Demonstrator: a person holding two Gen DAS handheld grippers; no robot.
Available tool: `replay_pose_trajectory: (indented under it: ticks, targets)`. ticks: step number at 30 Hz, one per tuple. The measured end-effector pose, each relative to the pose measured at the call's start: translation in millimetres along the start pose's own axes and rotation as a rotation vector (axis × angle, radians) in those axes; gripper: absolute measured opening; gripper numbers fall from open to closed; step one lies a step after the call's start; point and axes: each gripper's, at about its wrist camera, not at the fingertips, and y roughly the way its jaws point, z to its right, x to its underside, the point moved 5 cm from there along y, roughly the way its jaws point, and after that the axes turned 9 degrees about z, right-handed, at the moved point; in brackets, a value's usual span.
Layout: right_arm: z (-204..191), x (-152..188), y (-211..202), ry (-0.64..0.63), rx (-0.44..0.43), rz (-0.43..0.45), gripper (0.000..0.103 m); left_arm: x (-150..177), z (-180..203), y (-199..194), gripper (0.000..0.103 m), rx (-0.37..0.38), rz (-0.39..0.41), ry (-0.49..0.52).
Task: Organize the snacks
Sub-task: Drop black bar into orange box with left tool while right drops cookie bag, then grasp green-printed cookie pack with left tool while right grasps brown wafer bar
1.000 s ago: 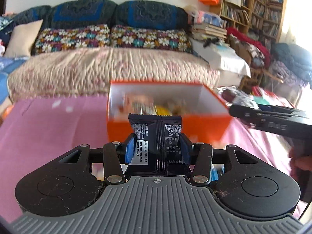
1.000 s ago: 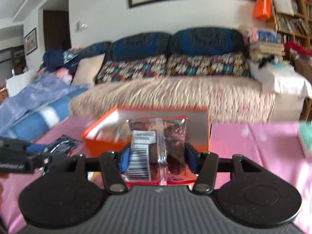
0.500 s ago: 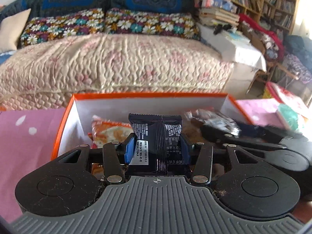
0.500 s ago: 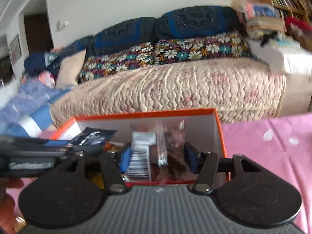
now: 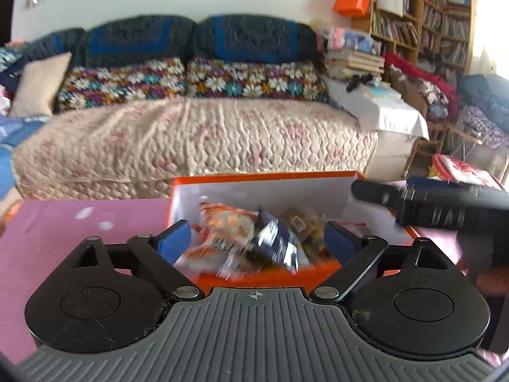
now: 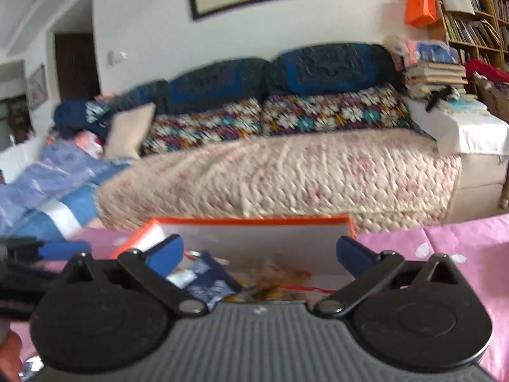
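An orange box (image 5: 267, 176) with a white inside stands on the pink tablecloth. It holds several snacks: an orange packet (image 5: 227, 222), a dark blue packet (image 5: 276, 242) and a brownish one (image 5: 299, 221). My left gripper (image 5: 256, 242) is open and empty just above the box's near side. The right gripper's fingers (image 5: 445, 205) reach in from the right in this view. In the right wrist view, my right gripper (image 6: 259, 253) is open and empty over the same box (image 6: 254, 221), with the dark blue packet (image 6: 206, 278) and a clear red-edged packet (image 6: 286, 281) lying below.
A quilted sofa (image 5: 197, 137) with flowered cushions stands behind the table. Bookshelves (image 5: 423, 19) and piled clutter fill the right side. The pink tablecloth (image 5: 79, 222) extends left of the box and right of it (image 6: 445, 238). Blue bedding (image 6: 47, 184) lies at the left.
Both grippers opened and let go of their packets, which now lie in the box. Both grippers have pulled back and up from the box.
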Motion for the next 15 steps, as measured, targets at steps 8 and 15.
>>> replay_pose_trajectory:
  ticks: [8,15]
  targets:
    - [-4,46,-97,0.072,-0.045,-0.079,0.102,99,-22,-118,0.075,-0.098,-0.051,-0.047]
    - [39,124,-160,0.338,-0.004,-0.228,0.102,197,-27,-198,0.072,-0.274,-0.147,0.016]
